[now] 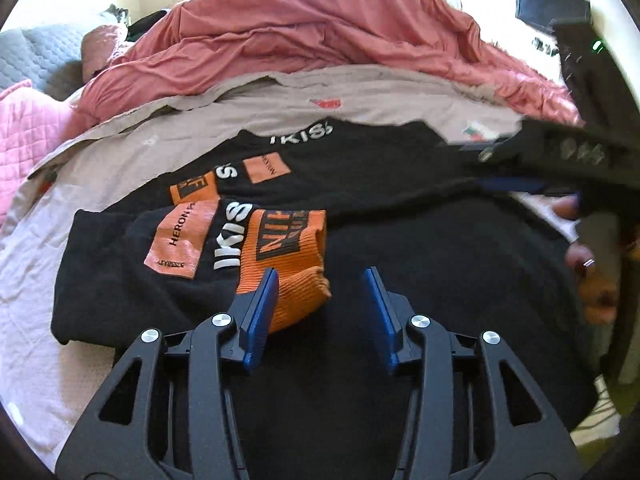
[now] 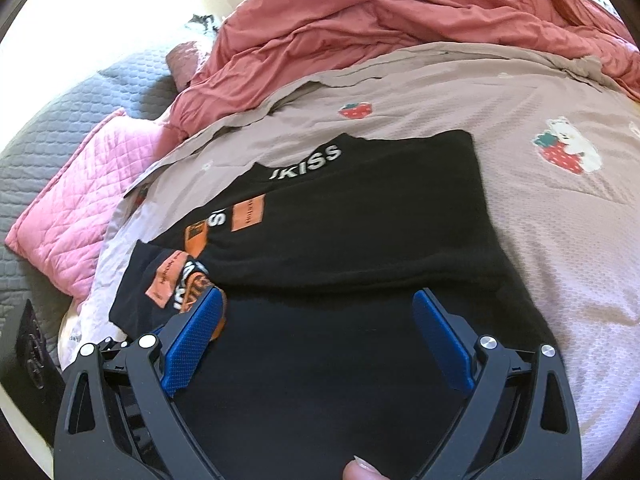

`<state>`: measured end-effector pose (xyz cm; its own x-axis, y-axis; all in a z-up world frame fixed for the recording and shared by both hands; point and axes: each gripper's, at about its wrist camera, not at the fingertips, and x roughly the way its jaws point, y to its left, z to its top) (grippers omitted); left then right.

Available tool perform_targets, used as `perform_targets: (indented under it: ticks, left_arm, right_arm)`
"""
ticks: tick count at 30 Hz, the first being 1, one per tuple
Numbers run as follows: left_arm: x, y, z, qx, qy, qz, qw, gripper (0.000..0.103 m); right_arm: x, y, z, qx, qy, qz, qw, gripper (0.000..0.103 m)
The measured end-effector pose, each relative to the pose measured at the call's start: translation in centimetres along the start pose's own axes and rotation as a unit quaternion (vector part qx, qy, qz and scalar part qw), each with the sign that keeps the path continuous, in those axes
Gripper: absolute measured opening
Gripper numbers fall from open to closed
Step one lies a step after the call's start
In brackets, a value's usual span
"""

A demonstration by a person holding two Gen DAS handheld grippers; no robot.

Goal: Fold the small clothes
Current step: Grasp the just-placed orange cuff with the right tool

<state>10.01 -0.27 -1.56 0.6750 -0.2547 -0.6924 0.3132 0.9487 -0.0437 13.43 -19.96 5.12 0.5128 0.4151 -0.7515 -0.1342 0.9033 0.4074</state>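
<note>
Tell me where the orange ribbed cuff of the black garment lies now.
In the left wrist view the orange ribbed cuff lies folded onto the black garment, beside the left gripper's left fingertip.

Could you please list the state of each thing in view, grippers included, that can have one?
black sweater: lying flat on the bed, partly folded, one sleeve laid across its front.
orange cuff: lying on the sweater, beside one blue pad, not gripped.
left gripper: open, nothing between the pads.
right gripper: open wide over the sweater, empty.
red duvet: crumpled, bunched behind.
strawberry sheet: spread fairly flat under the sweater.
</note>
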Motion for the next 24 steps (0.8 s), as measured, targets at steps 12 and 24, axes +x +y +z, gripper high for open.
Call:
perform_targets:
  ticks: [12, 24]
  left_arm:
    - [-2.5, 10.1, 0.5, -0.146, -0.033, 0.15, 0.9773, 0.077]
    - [-3.9, 15.4, -0.6, -0.261, -0.047, 0.137, 0.9543, 0.092]
  right_arm:
    - [4.3, 5.4, -0.7, -0.031, 0.06, 0.045, 0.997, 0.095]
    - [8.6, 9.2, -2.3, -0.075, 0.079, 0.058, 0.992, 0.045]
